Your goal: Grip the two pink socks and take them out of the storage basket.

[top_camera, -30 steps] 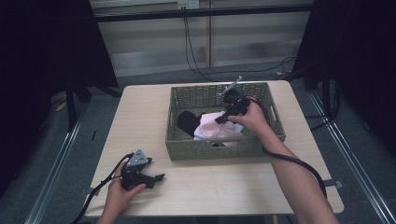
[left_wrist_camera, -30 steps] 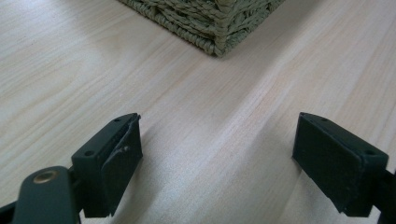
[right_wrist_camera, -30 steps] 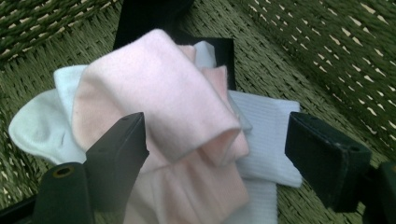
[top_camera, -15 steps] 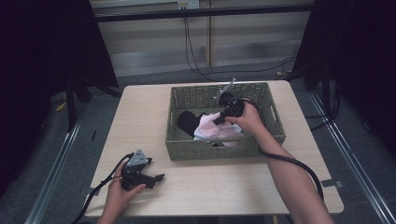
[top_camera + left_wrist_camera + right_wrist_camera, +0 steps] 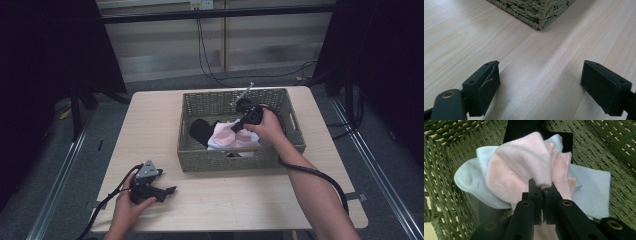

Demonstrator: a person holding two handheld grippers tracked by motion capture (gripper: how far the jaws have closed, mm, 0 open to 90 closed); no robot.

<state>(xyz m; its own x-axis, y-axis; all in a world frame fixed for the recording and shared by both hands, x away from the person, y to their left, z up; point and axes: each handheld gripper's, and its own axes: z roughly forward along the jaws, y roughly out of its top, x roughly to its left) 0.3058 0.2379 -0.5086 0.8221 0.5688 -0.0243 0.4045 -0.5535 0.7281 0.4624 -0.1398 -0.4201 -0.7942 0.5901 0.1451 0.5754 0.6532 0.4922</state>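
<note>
A green wicker basket (image 5: 288, 120) stands on the table's far half. Inside it lie a pale pink sock (image 5: 519, 167), a light blue sock (image 5: 467, 178), a white ribbed sock (image 5: 594, 192) and a black sock (image 5: 201, 129). My right gripper (image 5: 541, 188) reaches into the basket; its jaws have just been closing and now pinch a fold of the pink sock (image 5: 227, 139). My left gripper (image 5: 170, 190) rests on the table near the front left corner, held by a hand. Its jaws stand wide apart over bare wood (image 5: 539, 82), nothing between them.
The light wooden table (image 5: 150, 125) has bare room left of and in front of the basket. The basket's near corner (image 5: 540, 17) rises ahead of the left gripper. Cables trail from both grippers off the table's front. Dark curtains and a metal frame surround the table.
The right gripper sank a little into the basket and its jaws closed on the pink sock. The left hand and gripper stayed put.
</note>
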